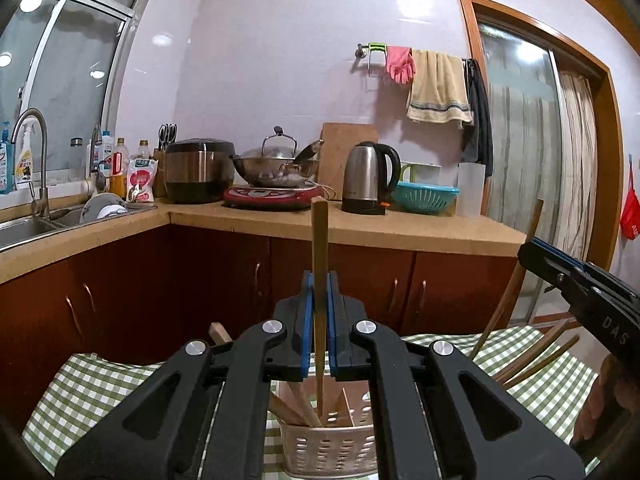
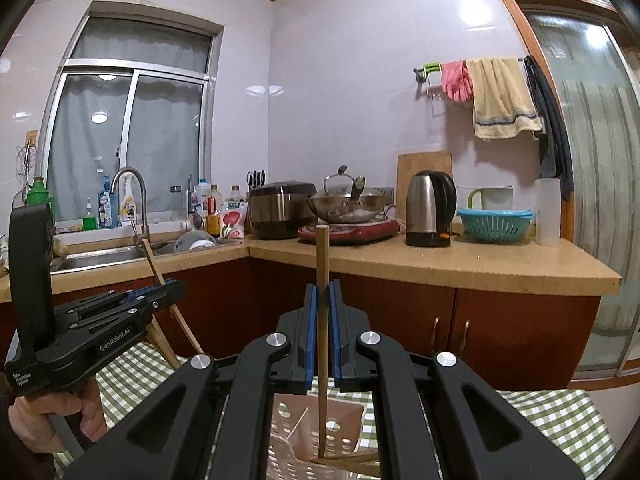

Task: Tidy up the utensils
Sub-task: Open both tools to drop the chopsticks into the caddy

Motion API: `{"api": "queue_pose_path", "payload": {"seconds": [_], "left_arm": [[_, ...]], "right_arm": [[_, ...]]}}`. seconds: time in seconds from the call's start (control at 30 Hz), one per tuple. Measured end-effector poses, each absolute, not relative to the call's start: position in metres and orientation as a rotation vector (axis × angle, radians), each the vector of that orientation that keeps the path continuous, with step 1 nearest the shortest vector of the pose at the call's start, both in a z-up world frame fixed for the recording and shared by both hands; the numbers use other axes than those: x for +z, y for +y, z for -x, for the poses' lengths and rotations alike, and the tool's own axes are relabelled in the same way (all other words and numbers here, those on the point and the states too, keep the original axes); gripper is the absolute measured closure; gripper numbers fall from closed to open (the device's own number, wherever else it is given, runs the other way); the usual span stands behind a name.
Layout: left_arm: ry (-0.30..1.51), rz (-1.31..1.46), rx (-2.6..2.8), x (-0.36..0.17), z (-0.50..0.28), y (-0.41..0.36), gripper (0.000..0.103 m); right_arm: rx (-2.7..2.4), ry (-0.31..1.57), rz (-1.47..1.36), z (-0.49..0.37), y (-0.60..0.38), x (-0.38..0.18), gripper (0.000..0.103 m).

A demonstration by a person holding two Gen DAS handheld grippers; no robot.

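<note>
My left gripper [image 1: 319, 280] is shut on a flat wooden utensil [image 1: 320, 240] that stands upright, its lower end inside a perforated pink utensil basket [image 1: 328, 448] on the checked tablecloth. Several wooden utensils lean in that basket. My right gripper [image 2: 322, 292] is shut on a thin wooden stick [image 2: 322, 256], also upright, its lower end down in the same basket [image 2: 296, 436]. The right gripper shows at the right edge of the left wrist view [image 1: 532, 250], the left gripper at the left of the right wrist view [image 2: 176, 286]. More wooden sticks [image 1: 536, 360] lie on the cloth at right.
A green checked tablecloth [image 1: 88, 392] covers the table. Behind it runs a counter [image 1: 400, 232] with a sink [image 1: 24, 232], rice cooker [image 1: 198, 170], wok on a red hob [image 1: 276, 168], kettle [image 1: 370, 176] and teal colander [image 1: 424, 196]. A sliding door [image 1: 532, 152] stands at right.
</note>
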State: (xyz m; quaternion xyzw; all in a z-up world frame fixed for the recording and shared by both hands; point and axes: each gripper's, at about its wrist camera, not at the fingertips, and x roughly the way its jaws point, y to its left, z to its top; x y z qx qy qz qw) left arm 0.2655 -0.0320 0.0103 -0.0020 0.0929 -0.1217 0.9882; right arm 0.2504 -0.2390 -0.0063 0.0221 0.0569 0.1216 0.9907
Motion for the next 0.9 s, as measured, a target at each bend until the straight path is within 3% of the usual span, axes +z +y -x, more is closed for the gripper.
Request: {"api": "queue_pose_path", "payload": {"seconds": [0.67,0.77,0.83,0.9], "left_arm": [[0.169,-0.01,-0.269,0.01,-0.272,-0.036,0.096],[0.17,-0.013,-0.262,0.008,-0.274,-0.035,0.094],[0.175,-0.011,-0.263,0.008,-0.275,-0.035,0.087],[0.181,-0.001,-0.259,0.007,-0.276,-0.034,0.063]], "right_arm": [[0.247,0.2,-0.03,-0.267,-0.231,-0.03,0.096],[0.25,0.209,-0.023,-0.267,-0.229,-0.032,0.089],[0.252,0.208,-0.022,-0.265,-0.229,-0.032,0.079],[0.251,0.203,-0.015,-0.263,-0.228,-0.031,0.068]]}}
